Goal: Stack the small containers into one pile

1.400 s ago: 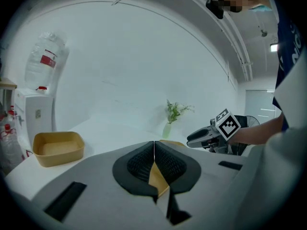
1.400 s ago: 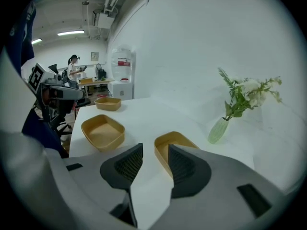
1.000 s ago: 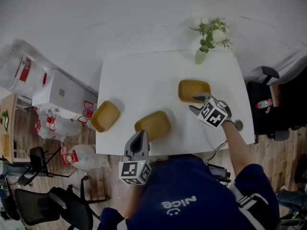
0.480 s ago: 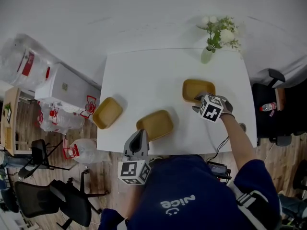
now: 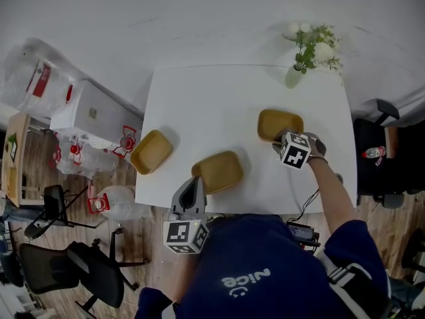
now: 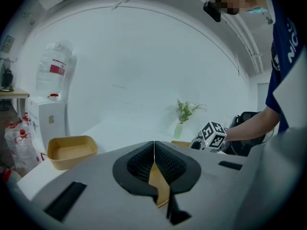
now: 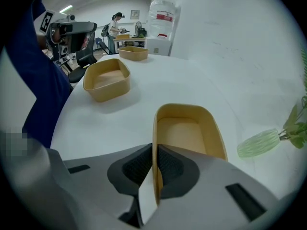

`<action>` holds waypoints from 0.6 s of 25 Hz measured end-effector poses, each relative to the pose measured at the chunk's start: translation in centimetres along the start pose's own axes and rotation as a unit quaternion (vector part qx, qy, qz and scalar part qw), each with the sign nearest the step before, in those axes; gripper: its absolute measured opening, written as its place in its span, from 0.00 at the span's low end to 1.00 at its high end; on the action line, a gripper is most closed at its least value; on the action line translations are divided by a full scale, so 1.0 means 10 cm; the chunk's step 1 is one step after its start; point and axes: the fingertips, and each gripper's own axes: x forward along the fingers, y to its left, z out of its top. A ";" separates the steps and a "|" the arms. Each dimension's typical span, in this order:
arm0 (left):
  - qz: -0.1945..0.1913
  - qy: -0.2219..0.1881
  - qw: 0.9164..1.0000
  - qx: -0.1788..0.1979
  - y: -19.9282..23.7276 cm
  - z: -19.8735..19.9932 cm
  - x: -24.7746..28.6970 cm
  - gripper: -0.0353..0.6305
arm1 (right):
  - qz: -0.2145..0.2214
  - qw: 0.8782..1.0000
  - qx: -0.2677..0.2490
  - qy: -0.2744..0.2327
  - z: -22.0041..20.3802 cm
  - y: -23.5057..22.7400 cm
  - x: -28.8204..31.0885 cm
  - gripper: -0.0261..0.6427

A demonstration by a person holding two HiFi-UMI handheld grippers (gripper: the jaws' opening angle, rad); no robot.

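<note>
Right tongs [image 7: 154,151] have just been closing and now they're pinching the near wall of the right container [image 7: 188,128]. One pad is inside the rim, the other outside, with the thin wall squeezed between them. They point steeply down at it. That container is tan, shallow, with rounded corners and nothing in it, and it sits flat on the white worktop [image 5: 212,98], over toward the right side.

Left tongs [image 6: 154,147] are pressed together with nothing between them. They're held at the near edge of the worktop, pointing roughly level across it, close to the near left corner of the middle container [image 5: 218,171]. Can't tell whether they touch it.

The middle container sits near the front edge, open side up. The left container [image 5: 151,151] is right at the left edge of the worktop, well apart from the right one. So that's three matching containers, each on its own spot, none inside another.

Further out, a pale green vase [image 5: 293,77] with white flowers stands at the far right corner. Off to the left of the worktop there's a white cabinet [image 5: 89,115] and a big water bottle [image 5: 30,78].
</note>
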 end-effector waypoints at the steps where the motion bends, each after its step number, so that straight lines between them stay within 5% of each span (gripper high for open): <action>1: 0.001 -0.001 1.000 0.000 0.00 0.00 -0.01 0.08 | -0.003 1.000 -0.004 0.003 -0.01 0.00 0.00 0.13; 15: 0.013 -0.006 1.000 -0.003 0.12 -0.06 -0.25 0.08 | -0.072 0.995 -0.064 0.001 0.20 -0.01 -0.28 0.12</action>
